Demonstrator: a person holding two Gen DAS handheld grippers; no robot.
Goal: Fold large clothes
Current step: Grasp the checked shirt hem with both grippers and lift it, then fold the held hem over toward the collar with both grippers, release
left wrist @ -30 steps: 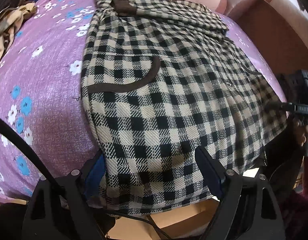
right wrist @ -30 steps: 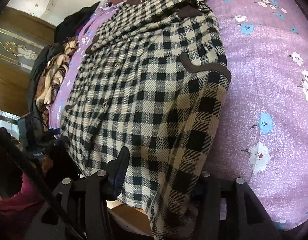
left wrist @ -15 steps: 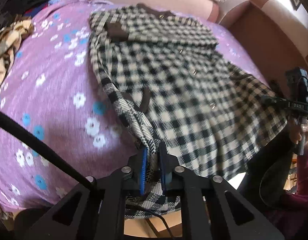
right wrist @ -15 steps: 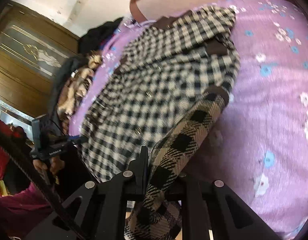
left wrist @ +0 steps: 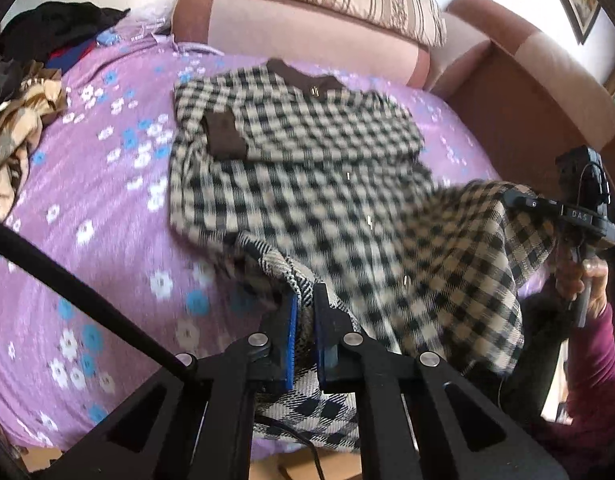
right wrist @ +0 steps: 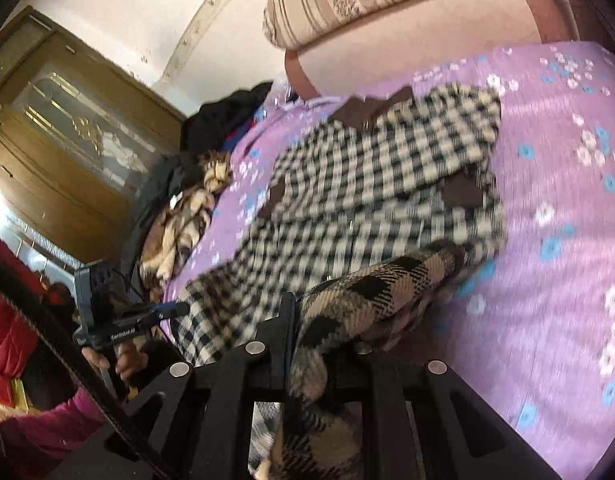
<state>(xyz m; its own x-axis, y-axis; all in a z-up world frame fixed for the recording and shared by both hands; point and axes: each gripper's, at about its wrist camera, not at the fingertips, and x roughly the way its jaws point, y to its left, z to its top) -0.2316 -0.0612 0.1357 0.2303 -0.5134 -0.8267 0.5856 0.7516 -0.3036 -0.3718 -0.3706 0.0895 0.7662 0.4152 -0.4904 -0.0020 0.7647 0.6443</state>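
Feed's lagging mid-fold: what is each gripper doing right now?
Left gripper: shut on the hem of the black-and-cream checked woollen coat.
Right gripper: shut on the same coat's other hem corner.

Checked black-and-cream coat (left wrist: 307,168), brown collar, flat on bed; near hem corners raised off it.

left gripper (left wrist: 303,320): fingers clamped, pitched steeply down | right gripper (right wrist: 307,332): fingers clamped, tilted slightly down
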